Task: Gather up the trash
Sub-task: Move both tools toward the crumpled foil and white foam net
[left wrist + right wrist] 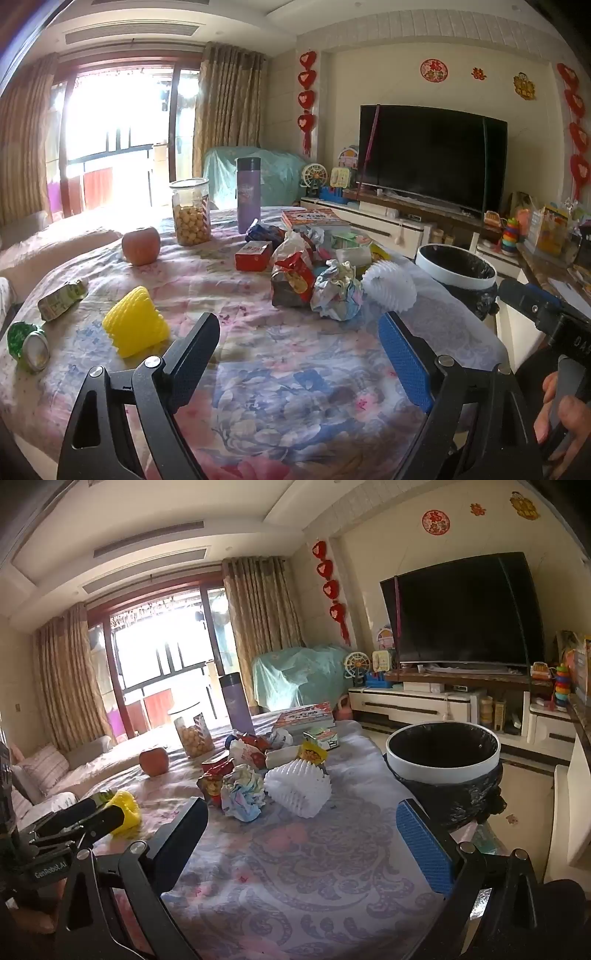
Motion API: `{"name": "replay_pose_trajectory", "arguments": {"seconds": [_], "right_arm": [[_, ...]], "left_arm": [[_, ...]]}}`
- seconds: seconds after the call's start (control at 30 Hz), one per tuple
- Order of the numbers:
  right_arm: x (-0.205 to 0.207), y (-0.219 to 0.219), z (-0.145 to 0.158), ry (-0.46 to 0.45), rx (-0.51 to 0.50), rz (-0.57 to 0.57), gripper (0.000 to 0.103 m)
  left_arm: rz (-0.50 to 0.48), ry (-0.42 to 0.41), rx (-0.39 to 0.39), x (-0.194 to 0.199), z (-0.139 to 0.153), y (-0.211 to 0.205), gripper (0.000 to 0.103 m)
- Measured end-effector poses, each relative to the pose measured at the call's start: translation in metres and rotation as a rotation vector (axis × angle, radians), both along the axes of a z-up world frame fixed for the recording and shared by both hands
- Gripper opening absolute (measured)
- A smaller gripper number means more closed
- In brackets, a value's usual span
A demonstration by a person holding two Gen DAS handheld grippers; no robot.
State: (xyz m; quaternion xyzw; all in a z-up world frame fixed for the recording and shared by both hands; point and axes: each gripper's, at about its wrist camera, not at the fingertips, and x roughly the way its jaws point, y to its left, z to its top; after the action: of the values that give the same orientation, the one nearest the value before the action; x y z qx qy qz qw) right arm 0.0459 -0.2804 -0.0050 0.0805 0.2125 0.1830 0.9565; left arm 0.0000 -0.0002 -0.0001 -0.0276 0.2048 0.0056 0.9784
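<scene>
Both claws hover spread and empty over the near edge of a cloth-covered bench [280,354], the left claw [299,332] and the right claw [301,819] each with nothing between the jaws. Collection looks barely begun, judging by how much litter remains. Nearest lie a yellow foam fruit net [135,325], a green foil-lidded cup on its side [27,345] and a flattened green drink carton [61,299]. Mid-bench, a crumpled pastel paper ball [336,291], a white foam fruit net [389,286] and a red-and-silver snack wrapper [293,280] sit heaped together, a small red box [254,254] just behind. Off the bench's right side stands a round white-rimmed bin with a black liner [443,760], its inside too dark to read. Farther back are a red apple [141,245], a clear jar of round snacks [190,212], a purple flask [248,194] and a stack of books [312,218]. Beyond, a dark television [432,155] faces sunlit balcony doors [118,140] and tan curtains [229,110].
</scene>
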Motion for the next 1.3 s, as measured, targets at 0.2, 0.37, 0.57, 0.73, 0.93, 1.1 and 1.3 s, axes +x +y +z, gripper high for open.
{"name": "replay_pose_trajectory", "arguments": {"seconds": [0.2,0.37,0.57,0.73,0.93,1.1,1.3], "right_arm": [[0.0003,0.0001,-0.0003,0.004,0.002,0.004,0.102],[0.0003,0.0,0.0001,0.008,0.004,0.006,0.102],[0.0004,0.0001,0.0004,0.008,0.003,0.007,0.102],[0.0007,0.001,0.0004,0.007,0.005,0.009,0.102],[0.0004,0.0014,0.0003,0.009,0.006,0.011,0.102],[-0.0001,0.0023,0.0004,0.008,0.006,0.013,0.102],[0.0009,0.0048,-0.0008,0.02,0.006,0.024,0.102]], "left_arm": [[0.002,0.001,0.002,-0.0008,-0.0025,0.0005,0.088],[0.004,0.001,-0.004,0.0011,-0.0076,0.0035,0.088],[0.005,0.003,-0.001,0.0023,-0.0039,0.0047,0.088],[0.011,0.004,0.001,0.0017,-0.005,0.0048,0.088],[0.019,0.016,-0.002,0.002,-0.0042,0.0046,0.088],[0.016,0.001,-0.032,0.0022,-0.0059,0.005,0.088],[-0.005,-0.049,-0.099,0.0069,-0.0095,0.0089,0.088]]}}
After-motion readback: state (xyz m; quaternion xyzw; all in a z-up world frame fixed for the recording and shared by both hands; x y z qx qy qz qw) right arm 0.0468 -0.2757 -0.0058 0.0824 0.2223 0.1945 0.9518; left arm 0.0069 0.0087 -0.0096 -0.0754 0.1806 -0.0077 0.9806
